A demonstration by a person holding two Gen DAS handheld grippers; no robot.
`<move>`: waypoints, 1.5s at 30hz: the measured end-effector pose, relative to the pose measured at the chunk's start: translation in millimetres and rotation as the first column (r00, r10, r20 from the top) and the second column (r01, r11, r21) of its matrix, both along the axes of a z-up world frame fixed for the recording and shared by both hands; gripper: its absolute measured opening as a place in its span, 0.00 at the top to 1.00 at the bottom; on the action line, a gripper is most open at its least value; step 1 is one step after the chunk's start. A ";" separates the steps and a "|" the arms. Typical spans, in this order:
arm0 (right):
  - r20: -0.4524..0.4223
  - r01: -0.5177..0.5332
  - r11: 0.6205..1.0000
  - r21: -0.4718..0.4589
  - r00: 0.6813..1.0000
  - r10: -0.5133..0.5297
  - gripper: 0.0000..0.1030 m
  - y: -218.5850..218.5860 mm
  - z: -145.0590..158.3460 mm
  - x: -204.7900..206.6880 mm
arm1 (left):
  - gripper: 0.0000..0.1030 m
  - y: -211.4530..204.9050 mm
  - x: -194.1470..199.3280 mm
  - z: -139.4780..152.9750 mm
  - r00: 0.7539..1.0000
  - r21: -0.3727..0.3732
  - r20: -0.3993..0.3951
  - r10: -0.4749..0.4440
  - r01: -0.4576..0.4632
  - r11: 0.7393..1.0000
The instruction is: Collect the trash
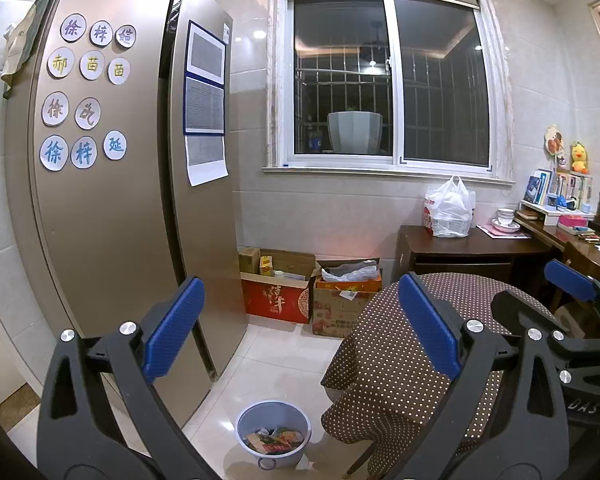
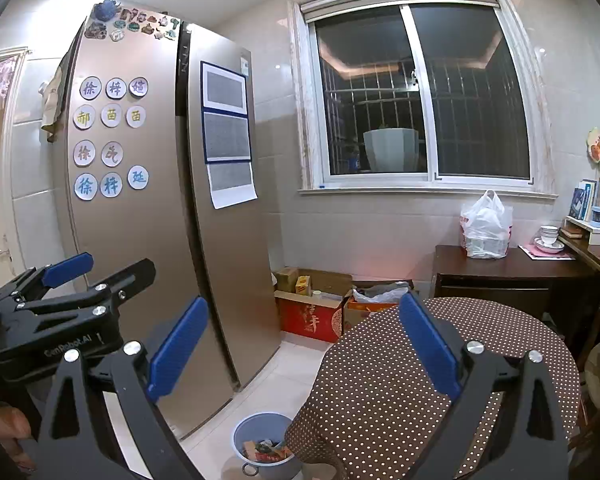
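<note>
I have both grippers raised and looking across the kitchen. The left gripper [image 1: 300, 328] has its blue pads spread wide with nothing between them, and the right gripper [image 2: 306, 344] is spread just as wide and equally empty.

What the coming move turns on is the small blue trash bin [image 1: 273, 432] on the tiled floor [image 1: 288, 348]. It lies below and ahead of both grippers, almost centred between the left gripper's fingers in the left wrist view and a little left of centre in the right wrist view [image 2: 262, 446]. It stands just beside the hanging edge of the brown polka-dot tablecloth [image 1: 412, 360], between that cloth and the refrigerator [image 1: 132, 200]. I judge the left gripper the better lined up for it, since the bin shows whole there, while the cloth hides part of its rim from the right. The bin is round, with no long axis to align to; a small ring handle sits at its near rim.

The bin already holds crumpled wrappers and packaging, red and orange among them, lying low inside. I see no loose trash on the tabletop under the cloth or on the floor from here.

Against the far wall, open cardboard boxes [image 1: 284, 284] hold cartons and bagged items, and a tied white plastic bag [image 1: 450, 208] stands on the dark side table [image 1: 460, 248].
</note>
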State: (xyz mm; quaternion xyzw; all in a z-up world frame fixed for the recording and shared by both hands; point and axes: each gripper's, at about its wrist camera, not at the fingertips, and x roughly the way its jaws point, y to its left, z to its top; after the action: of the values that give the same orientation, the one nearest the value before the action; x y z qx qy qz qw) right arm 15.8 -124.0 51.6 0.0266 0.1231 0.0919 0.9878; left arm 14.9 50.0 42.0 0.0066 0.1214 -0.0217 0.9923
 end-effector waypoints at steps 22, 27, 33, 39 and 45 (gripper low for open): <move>-0.001 0.001 1.000 -0.001 1.000 -0.001 0.08 1.8 -0.1 -0.1 | 0.07 -2.7 -3.1 -2.2 1.000 0.002 0.004 -0.006 0.006 1.000; -0.003 -0.001 1.000 0.002 1.000 0.001 0.08 1.4 -0.3 0.4 | 0.07 -3.3 -3.3 -2.4 1.000 0.003 0.005 -0.005 0.005 1.000; -0.003 -0.001 1.000 0.001 1.000 0.001 0.08 1.8 -0.2 0.5 | 0.07 -3.7 -3.4 -2.3 1.000 0.005 0.005 -0.004 0.004 1.000; -0.003 -0.001 1.000 0.001 1.000 0.001 0.08 1.8 -0.1 0.5 | 0.07 -4.6 -5.0 -2.3 1.000 0.006 0.005 -0.005 0.005 1.000; -0.003 -0.003 1.000 0.000 1.000 0.003 0.08 3.4 -0.6 0.7 | 0.07 -4.3 -5.5 -2.1 1.000 0.005 0.007 -0.008 0.008 1.000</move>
State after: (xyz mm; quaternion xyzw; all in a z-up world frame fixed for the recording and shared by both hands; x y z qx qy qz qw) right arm 16.5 -120.6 51.0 0.0267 0.1244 0.0932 0.9875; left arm 9.4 45.7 39.9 0.0097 0.1180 -0.0252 0.9926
